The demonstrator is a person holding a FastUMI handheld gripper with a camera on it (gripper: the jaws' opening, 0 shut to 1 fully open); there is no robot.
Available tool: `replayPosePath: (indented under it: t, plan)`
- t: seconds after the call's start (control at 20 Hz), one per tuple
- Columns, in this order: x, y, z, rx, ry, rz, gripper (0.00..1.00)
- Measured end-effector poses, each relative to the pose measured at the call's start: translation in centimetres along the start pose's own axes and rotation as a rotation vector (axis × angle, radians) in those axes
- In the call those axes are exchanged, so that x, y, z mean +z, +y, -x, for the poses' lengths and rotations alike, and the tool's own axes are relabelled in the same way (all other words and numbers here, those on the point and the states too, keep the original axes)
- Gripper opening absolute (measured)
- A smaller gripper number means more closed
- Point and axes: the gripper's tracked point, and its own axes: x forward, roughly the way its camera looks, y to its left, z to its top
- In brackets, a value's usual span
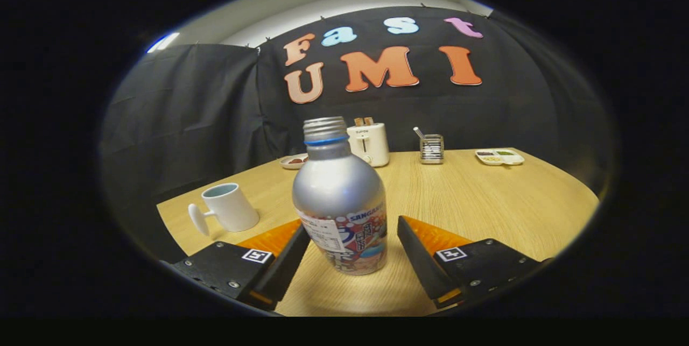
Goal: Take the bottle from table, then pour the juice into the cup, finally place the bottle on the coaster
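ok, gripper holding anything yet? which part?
Nothing held. The gripper is open, its fingers either side of the bottle's lower body; a gap shows on the right.

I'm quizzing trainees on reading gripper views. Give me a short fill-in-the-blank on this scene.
1. The bottle stands upright between the open ____.
2. The bottle's cap is ____ (on/off).
3. The mug stands on the table with its handle pointing ____ the bottle.
4. Bread sticks out of the ____ behind the bottle.

Missing words: jaws; on; away from; toaster
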Motion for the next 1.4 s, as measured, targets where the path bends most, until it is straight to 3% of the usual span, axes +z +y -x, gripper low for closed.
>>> replayPosePath:
  t: [0.15,0.25,0.9,1.2,1.4]
  plan:
    - [0.4,0.0,0.0,-0.028,-0.018,0.042,0.82]
    - [0.9,0.5,-0.1,-0.028,-0.021,0.068,0.8]
    - [3.8,3.2,-3.3,-0.113,-0.035,0.372,0.8]
    - [5.5,3.2,-4.1,-0.259,-0.038,0.639,0.79]
    - [5.8,4.4,-4.9,-0.296,-0.042,0.777,0.79]
